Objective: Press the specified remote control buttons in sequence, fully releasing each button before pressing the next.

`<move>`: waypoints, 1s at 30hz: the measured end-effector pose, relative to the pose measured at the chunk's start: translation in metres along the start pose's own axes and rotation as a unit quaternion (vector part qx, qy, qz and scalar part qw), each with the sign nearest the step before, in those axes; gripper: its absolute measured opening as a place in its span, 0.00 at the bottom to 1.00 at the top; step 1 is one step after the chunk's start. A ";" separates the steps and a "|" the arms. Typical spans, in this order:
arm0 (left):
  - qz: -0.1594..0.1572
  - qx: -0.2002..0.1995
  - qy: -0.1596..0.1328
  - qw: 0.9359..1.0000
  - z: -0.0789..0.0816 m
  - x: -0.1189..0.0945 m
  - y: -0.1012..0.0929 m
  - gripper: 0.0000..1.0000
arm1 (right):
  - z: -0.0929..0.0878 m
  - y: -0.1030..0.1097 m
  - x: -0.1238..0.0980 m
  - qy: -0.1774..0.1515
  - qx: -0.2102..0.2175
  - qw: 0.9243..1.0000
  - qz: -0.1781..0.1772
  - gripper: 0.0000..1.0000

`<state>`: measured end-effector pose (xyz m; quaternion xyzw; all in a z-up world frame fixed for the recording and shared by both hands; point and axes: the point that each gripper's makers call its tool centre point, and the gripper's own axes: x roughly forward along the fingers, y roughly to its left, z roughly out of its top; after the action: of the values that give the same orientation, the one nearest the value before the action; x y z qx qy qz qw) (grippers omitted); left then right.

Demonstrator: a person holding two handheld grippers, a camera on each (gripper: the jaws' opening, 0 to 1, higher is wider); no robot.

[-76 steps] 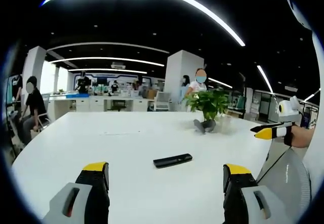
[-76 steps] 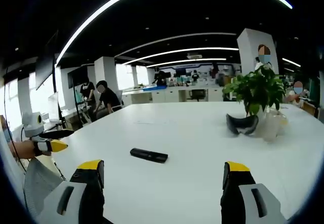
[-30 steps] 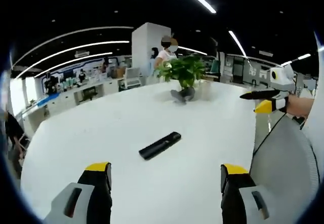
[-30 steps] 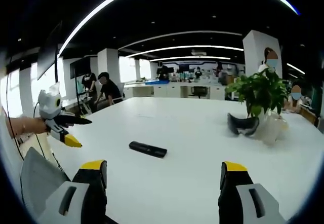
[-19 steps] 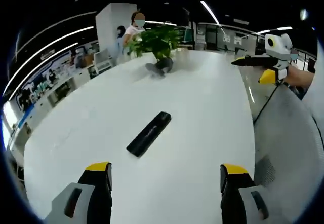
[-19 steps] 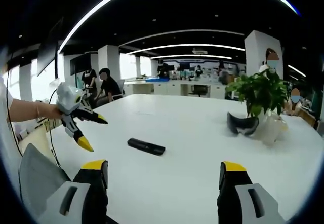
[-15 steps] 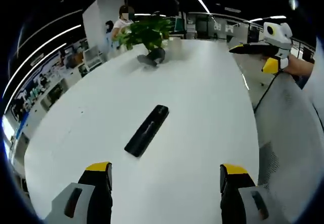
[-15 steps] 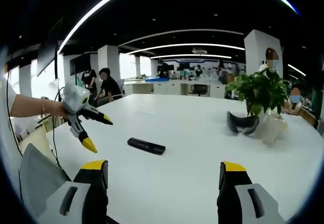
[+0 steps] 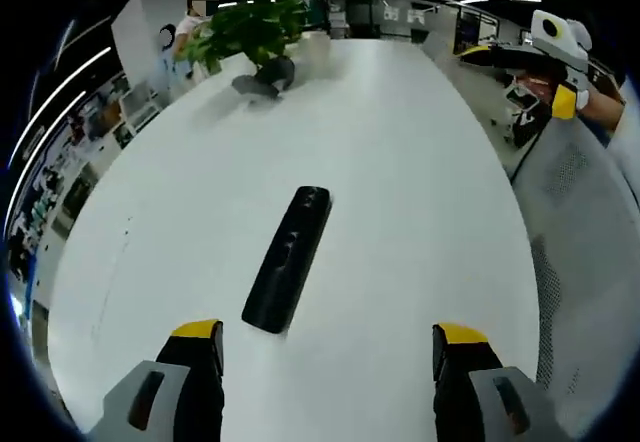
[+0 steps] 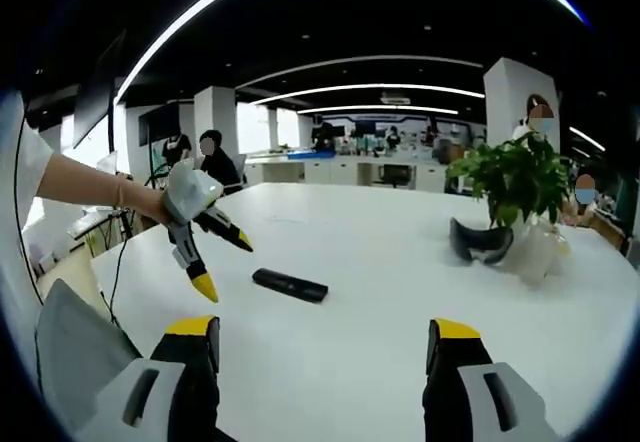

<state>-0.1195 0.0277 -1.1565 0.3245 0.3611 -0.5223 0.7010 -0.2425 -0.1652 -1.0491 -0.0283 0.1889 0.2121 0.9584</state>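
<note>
- the remote control [image 9: 288,258] lies flat on the white table [image 9: 400,162], well out from the potted plant [image 9: 250,32] at the far end.
- the left gripper [image 9: 328,387] hangs above it, tipped down, jaws spread wide and holding nothing; the remote sits just ahead of them, nearer the left jaw than the right.
- its long axis runs away from this gripper, leaning slightly rightward as it goes; which end bears the buttons is too small to tell.
- in the right gripper view the left gripper [image 10: 222,258] is close beside the remote [image 10: 290,285], so it looks the nearer one for the press.
- the right gripper [image 10: 315,382] is well back, jaws wide apart and empty.
</note>
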 end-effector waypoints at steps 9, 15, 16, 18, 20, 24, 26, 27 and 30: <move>-0.017 0.026 0.035 0.999 0.005 0.019 0.019 0.87 | -0.001 0.001 0.003 0.006 0.004 1.000 0.015 0.78; -0.015 0.044 0.059 0.997 0.003 0.028 0.033 0.84 | -0.004 0.005 0.005 0.013 0.010 0.999 0.029 0.67; -0.016 0.046 0.059 0.997 0.004 0.029 0.034 0.82 | -0.004 0.006 0.005 0.014 0.010 0.999 0.030 0.65; -0.020 0.047 0.061 0.997 0.007 0.031 0.037 0.77 | -0.006 0.007 0.006 0.018 0.010 0.999 0.033 0.63; -0.022 0.048 0.062 0.997 0.008 0.035 0.041 0.75 | -0.006 0.007 0.007 0.021 0.010 0.999 0.036 0.61; -0.041 0.057 0.071 0.995 0.012 0.043 0.043 0.64 | -0.003 0.007 0.007 0.019 0.010 0.999 0.038 0.59; -0.056 0.052 0.071 0.995 0.016 0.046 0.040 0.51 | -0.003 0.006 0.007 0.019 0.011 0.999 0.039 0.58; -0.059 0.058 0.073 0.994 0.016 0.048 0.039 0.46 | -0.003 0.006 0.007 0.020 0.011 0.999 0.039 0.58; -0.072 0.094 0.093 0.989 0.011 0.053 0.035 0.43 | -0.002 0.003 0.007 0.021 0.011 0.999 0.035 0.57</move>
<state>-0.0739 0.0008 -1.1934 0.4093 0.3970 -0.5703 0.5913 -0.2391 -0.1600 -1.0537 -0.0156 0.2124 0.2430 0.9463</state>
